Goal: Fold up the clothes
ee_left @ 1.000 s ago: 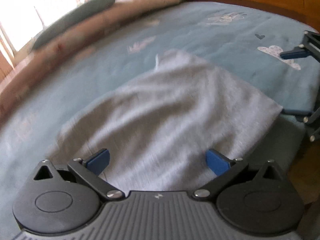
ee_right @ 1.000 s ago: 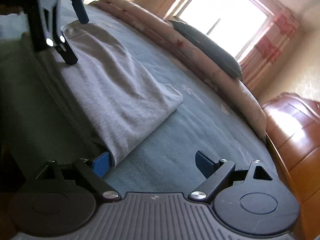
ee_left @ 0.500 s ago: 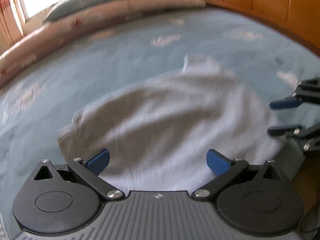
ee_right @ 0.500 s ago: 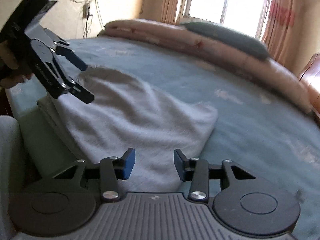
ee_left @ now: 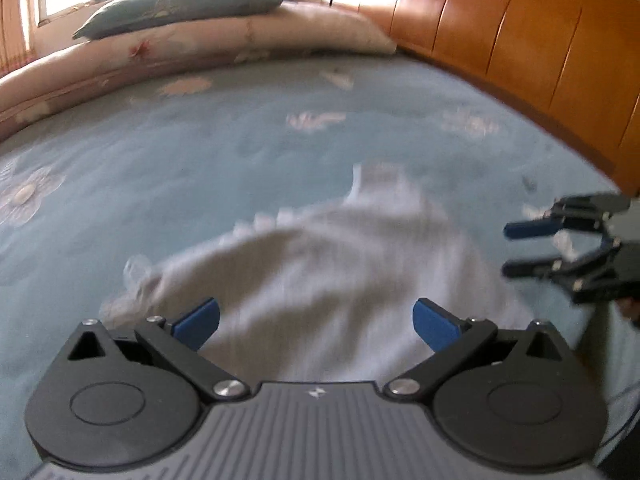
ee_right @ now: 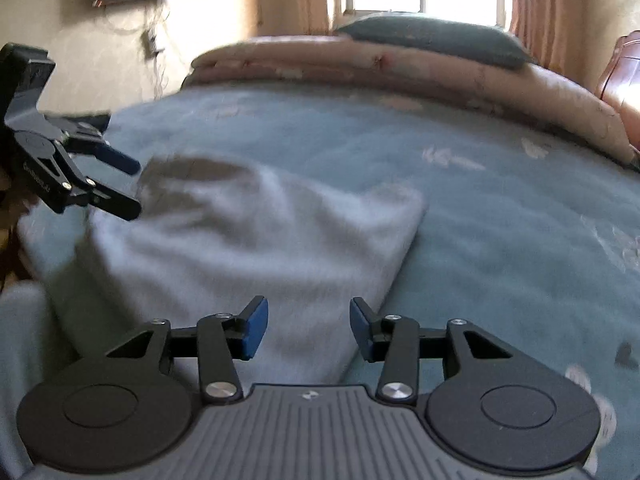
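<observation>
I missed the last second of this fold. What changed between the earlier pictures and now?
The right gripper let go of the garment's edge, lifted off the bed, and its jaws narrowed, still open. The left gripper rose and pulled back, jaws wide and empty. The garment stayed folded on the bed; the pillow and quilt did not move.

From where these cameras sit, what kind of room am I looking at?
Most likely a bedroom. A bed with a blue sheet fills the view, with a wooden headboard, a pillow on a rolled quilt, and a grey garment lying on it.
</observation>
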The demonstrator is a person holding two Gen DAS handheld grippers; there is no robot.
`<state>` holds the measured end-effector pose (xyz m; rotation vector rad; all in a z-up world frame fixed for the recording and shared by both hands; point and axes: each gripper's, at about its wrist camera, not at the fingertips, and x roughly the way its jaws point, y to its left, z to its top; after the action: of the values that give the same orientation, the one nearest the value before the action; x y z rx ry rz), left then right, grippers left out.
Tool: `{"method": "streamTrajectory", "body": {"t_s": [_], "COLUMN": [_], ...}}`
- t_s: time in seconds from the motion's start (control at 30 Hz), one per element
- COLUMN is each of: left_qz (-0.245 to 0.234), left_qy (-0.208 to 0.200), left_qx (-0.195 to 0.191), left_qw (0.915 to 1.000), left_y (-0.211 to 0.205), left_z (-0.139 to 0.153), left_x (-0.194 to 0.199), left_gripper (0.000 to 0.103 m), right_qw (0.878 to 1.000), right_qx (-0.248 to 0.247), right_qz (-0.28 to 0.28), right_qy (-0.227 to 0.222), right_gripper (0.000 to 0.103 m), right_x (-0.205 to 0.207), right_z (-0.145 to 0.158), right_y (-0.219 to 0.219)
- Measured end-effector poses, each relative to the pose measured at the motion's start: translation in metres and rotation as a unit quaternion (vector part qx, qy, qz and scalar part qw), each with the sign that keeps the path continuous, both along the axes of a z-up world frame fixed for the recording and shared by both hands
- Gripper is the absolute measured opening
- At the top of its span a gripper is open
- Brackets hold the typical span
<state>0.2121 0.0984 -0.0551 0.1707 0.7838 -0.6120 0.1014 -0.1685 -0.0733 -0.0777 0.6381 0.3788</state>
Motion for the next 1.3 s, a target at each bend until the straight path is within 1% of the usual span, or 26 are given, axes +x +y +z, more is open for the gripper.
{"method": "streamTrajectory", "body": {"t_s": [0.07, 0.13, 0.2, 0.27, 0.33, 0.43, 0.47, 0.5, 0.57, 0.7, 0.73, 0.77, 0.8, 0.83, 0.87, 0.9, 1.1, 1.17, 1.23, 1.3], "left_qz": [0.005, 0.017, 0.039, 0.049, 0.043, 0.049, 0.053, 0.056, 0.039, 0.022, 0.024, 0.026, 0.029, 0.032, 0.033, 0.031, 0.024, 0.025, 0.024, 0.022], "left_qy": [0.014, 0.041, 0.071, 0.099, 0.094, 0.081, 0.073, 0.065, 0.046, 0.049, 0.051, 0.054, 0.061, 0.068, 0.068, 0.068, 0.073, 0.075, 0.077, 0.076], "left_qx": [-0.016, -0.029, -0.038, -0.070, -0.092, -0.070, -0.057, -0.045, -0.039, -0.047, -0.045, -0.044, -0.045, -0.046, -0.050, -0.056, -0.077, -0.081, -0.081, -0.080], "left_qw": [0.9997, 0.9986, 0.9960, 0.9915, 0.9904, 0.9931, 0.9943, 0.9953, 0.9974, 0.9975, 0.9974, 0.9973, 0.9967, 0.9961, 0.9959, 0.9956, 0.9941, 0.9935, 0.9934, 0.9937], "left_y": [-0.002, 0.003, 0.013, 0.029, 0.040, 0.044, 0.042, 0.041, 0.040, 0.046, 0.048, 0.050, 0.053, 0.057, 0.060, 0.063, 0.075, 0.077, 0.077, 0.076], "left_z": [-0.005, -0.017, -0.036, -0.049, -0.050, -0.040, -0.035, -0.030, -0.022, -0.021, -0.024, -0.026, -0.030, -0.034, -0.036, -0.036, -0.040, -0.042, -0.044, -0.045], "left_x": [0.026, 0.047, 0.066, 0.072, 0.065, 0.048, 0.041, 0.033, 0.015, -0.013, -0.017, -0.022, -0.026, -0.029, -0.034, -0.038, -0.050, -0.052, -0.056, -0.059], "left_gripper": [0.102, 0.102, 0.102, 0.102, 0.102, 0.102, 0.102, 0.102, 0.102, 0.102, 0.102, 0.102, 0.102, 0.102, 0.102, 0.102, 0.102, 0.102, 0.102, 0.102], "right_qw": [1.000, 1.000, 1.000, 1.000, 1.000, 0.999, 0.999, 0.999, 0.998, 0.992, 0.990, 0.987, 0.986, 0.984, 0.983, 0.981, 0.967, 0.964, 0.962, 0.962], "right_qx": [0.004, 0.015, 0.022, 0.014, 0.010, 0.005, 0.003, 0.011, 0.031, 0.069, 0.074, 0.075, 0.070, 0.065, 0.059, 0.054, 0.021, 0.003, -0.013, 0.000], "right_qz": [-0.008, -0.010, -0.010, -0.008, -0.004, 0.003, 0.006, 0.017, 0.042, 0.092, 0.109, 0.128, 0.139, 0.149, 0.158, 0.168, 0.225, 0.229, 0.224, 0.222], "right_qy": [-0.009, -0.013, -0.007, 0.007, 0.019, 0.037, 0.043, 0.045, 0.046, 0.049, 0.053, 0.058, 0.063, 0.070, 0.076, 0.082, 0.118, 0.135, 0.152, 0.159], "right_gripper": [0.056, 0.056, 0.056, 0.056, 0.056, 0.056, 0.056, 0.056, 0.056, 0.054, 0.053, 0.047, 0.039, 0.035, 0.025, 0.019, 0.019, 0.019, 0.020, 0.021], "right_x": [0.012, 0.021, 0.029, 0.033, 0.041, 0.054, 0.058, 0.065, 0.080, 0.111, 0.120, 0.130, 0.138, 0.146, 0.154, 0.161, 0.208, 0.215, 0.221, 0.225], "right_z": [0.004, 0.004, 0.001, -0.005, -0.006, -0.006, -0.006, -0.001, 0.011, 0.034, 0.038, 0.042, 0.040, 0.038, 0.036, 0.034, 0.020, 0.006, -0.010, -0.016], "right_y": [0.003, 0.003, 0.003, 0.003, 0.001, -0.001, -0.002, 0.002, 0.011, 0.030, 0.040, 0.054, 0.068, 0.082, 0.096, 0.110, 0.194, 0.217, 0.232, 0.234]}}
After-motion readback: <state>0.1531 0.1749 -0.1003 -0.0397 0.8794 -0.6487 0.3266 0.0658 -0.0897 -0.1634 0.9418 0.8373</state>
